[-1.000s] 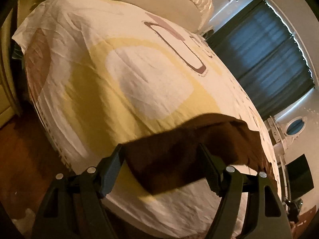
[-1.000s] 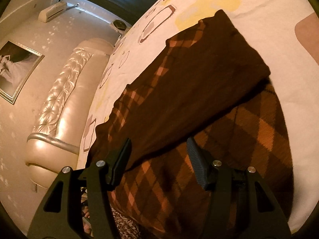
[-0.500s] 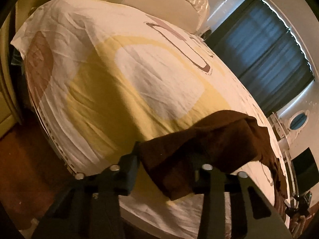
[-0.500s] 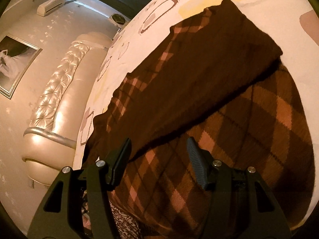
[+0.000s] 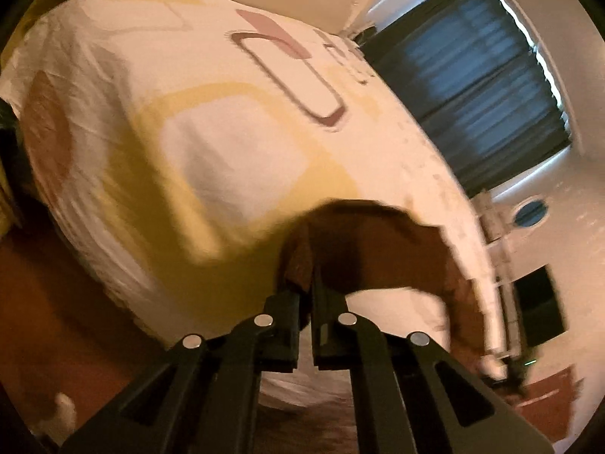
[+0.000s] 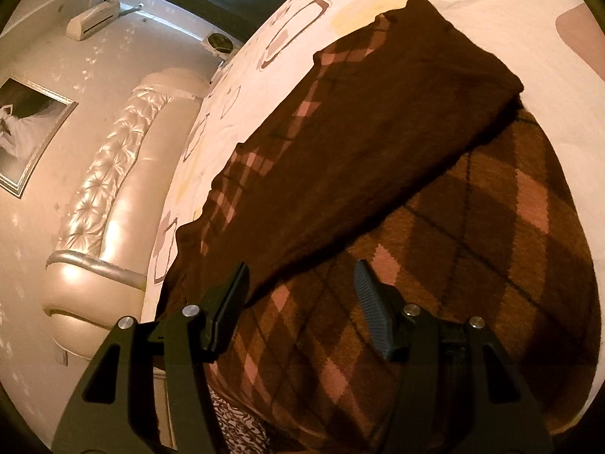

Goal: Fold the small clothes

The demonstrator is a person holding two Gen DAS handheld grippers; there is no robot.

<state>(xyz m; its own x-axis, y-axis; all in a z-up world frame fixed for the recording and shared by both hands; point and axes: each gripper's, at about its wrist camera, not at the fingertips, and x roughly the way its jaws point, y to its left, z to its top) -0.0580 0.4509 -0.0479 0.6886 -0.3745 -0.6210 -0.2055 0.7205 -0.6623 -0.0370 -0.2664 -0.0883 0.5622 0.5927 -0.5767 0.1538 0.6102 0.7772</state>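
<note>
A brown argyle knit garment (image 6: 435, 246) lies on the bed, with a plain dark brown part (image 6: 378, 121) folded diagonally over it. My right gripper (image 6: 302, 283) is open just above the garment near the fold's edge, holding nothing. In the left wrist view my left gripper (image 5: 306, 283) is shut on a corner of the brown garment (image 5: 370, 246) and holds it lifted off the bedsheet (image 5: 234, 159). That view is motion-blurred.
The bed has a white sheet with yellow and brown shapes (image 6: 548, 7). A padded cream headboard (image 6: 102, 174) stands at the left, with a framed picture (image 6: 26, 128) on the wall. Dark curtains (image 5: 484, 75) hang beyond the bed. Wooden floor (image 5: 45, 302) lies below the bed's edge.
My left gripper has closed on the garment's corner and lifted it. My right gripper stays open and has moved slightly closer over the garment.
</note>
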